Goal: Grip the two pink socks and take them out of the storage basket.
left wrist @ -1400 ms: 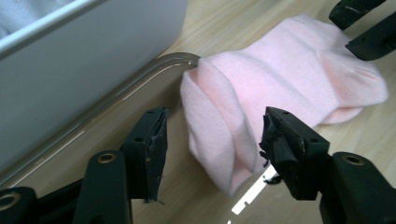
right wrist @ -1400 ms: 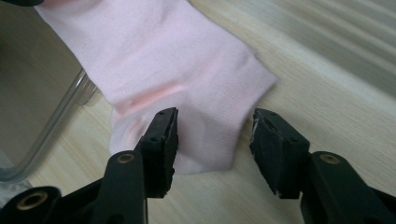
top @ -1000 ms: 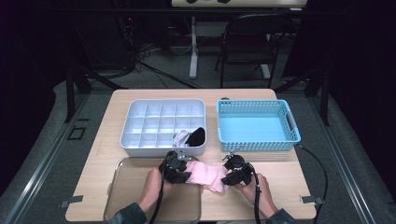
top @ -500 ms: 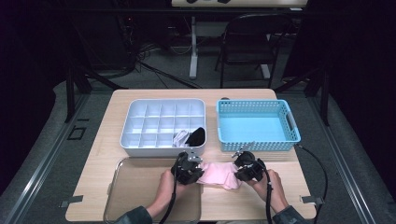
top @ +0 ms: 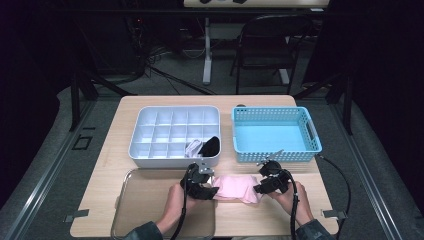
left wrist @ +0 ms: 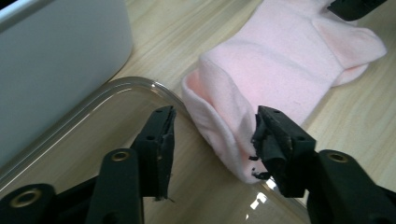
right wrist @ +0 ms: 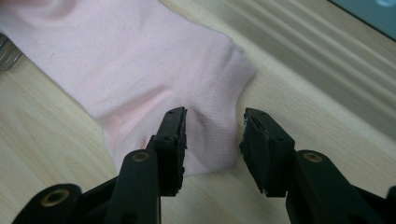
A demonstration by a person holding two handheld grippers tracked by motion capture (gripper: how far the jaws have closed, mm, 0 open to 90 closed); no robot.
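Counter [top: 125, 145]: wooden top, carrying all items.

White compartment organiser [top: 170, 132]: stands on the far left half of the counter. Its near right compartments hold a pale bundle and a dark one; what they are cannot be told.

Blue basket [top: 275, 116]: stands on the far right half of the counter, just beside the organiser, not touching it.

Clear tray [top: 145, 200]: lies at the near left of the counter, close to the near edge, in front of the organiser.

Pink sock [top: 237, 187]: lies flat near the near edge, roughly at mid-width, between the two hand-held grippers. Its long axis runs parallel to that near edge. The folded open end points left and rests over the right rim of the tray; the other end points right, on bare wood.

Left hand-held gripper [left wrist: 212, 133]: jaws spread, having just been opening. The sock's left end lies between them; the right jaw is at the fabric, the left jaw stands clear over the tray. No pinch.

Right hand-held gripper [right wrist: 212, 128]: jaws spread, having just been opening. They straddle the sock's right end, the fabric lying slack between them, not pressed.
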